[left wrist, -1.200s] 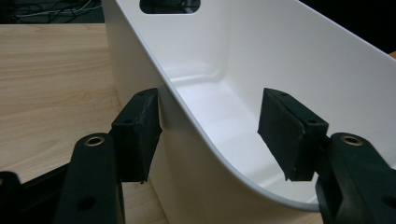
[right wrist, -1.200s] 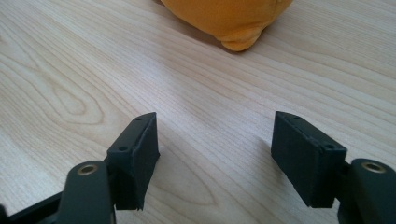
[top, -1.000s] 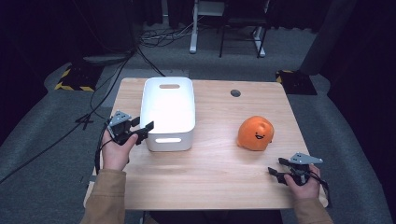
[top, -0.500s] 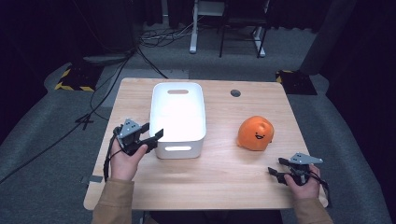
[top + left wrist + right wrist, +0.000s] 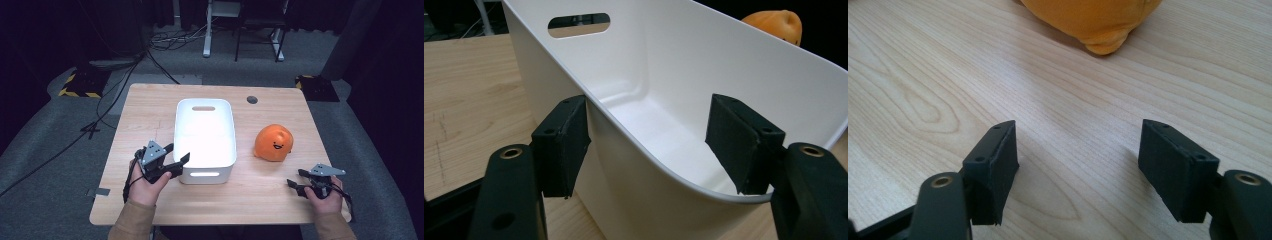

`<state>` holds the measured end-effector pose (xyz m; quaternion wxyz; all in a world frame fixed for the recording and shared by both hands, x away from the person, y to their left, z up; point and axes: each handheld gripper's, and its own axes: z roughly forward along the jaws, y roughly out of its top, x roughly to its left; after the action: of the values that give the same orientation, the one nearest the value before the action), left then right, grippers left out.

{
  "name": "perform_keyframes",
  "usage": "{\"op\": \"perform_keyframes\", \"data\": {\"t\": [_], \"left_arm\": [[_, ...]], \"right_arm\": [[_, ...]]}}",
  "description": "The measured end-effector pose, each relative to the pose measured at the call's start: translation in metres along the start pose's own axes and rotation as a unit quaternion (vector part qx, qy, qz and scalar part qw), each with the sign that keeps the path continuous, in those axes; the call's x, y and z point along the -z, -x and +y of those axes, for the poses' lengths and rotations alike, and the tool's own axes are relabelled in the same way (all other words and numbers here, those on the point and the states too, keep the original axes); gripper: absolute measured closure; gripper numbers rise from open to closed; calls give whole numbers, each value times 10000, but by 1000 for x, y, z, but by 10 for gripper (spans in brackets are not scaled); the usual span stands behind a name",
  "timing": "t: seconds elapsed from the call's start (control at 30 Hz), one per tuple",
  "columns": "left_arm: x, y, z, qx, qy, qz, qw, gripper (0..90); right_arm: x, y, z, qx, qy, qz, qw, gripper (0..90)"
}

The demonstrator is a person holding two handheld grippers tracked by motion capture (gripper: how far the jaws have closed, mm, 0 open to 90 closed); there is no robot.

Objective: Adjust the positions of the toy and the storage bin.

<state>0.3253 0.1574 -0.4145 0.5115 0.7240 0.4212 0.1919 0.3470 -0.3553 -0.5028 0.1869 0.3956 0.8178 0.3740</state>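
White bin slid rightward with left tongs.

A dim room: grey carpet, trailing cables, desk legs behind.

You get a brightly lit table against dark surroundings; the white bin glares, and close jaws look soft.

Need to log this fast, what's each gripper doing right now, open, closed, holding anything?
Left gripper: open, jaws straddling the near wall of the white bin, one inside, one outside, not clamped.
Right gripper: open, holding nothing, low over the table near the orange plush toy.
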Motion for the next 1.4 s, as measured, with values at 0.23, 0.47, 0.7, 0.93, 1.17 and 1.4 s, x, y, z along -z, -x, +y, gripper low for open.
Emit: {"op": "perform_keyframes", "data": {"t": [0.23, 0.47, 0.7, 0.93, 1.17, 1.4], "left_arm": [[3, 17, -2, -115, -80, -52, 9999, 325], [6, 36, -5, -178, -218, -155, 9995, 296], [9, 50, -6, -285, -339, -231, 9988, 282], [12, 67, -12, -224, -344, -450, 9981, 273], [16, 80, -12, -422, -544, -517, 9963, 270], [20, 92, -13, -483, -691, -525, 9951, 257]], "right_arm": [[0, 0, 0, 0, 0, 2, 10000, 322], [0, 0, 0, -1, 0, 2, 10000, 322], [0, 0, 0, 0, 1, 1, 10000, 322], [0, 0, 0, 1, 1, 1, 10000, 322], [0, 0, 0, 1, 0, 0, 10000, 322], [0, 0, 0, -1, 0, 0, 10000, 322]]}}
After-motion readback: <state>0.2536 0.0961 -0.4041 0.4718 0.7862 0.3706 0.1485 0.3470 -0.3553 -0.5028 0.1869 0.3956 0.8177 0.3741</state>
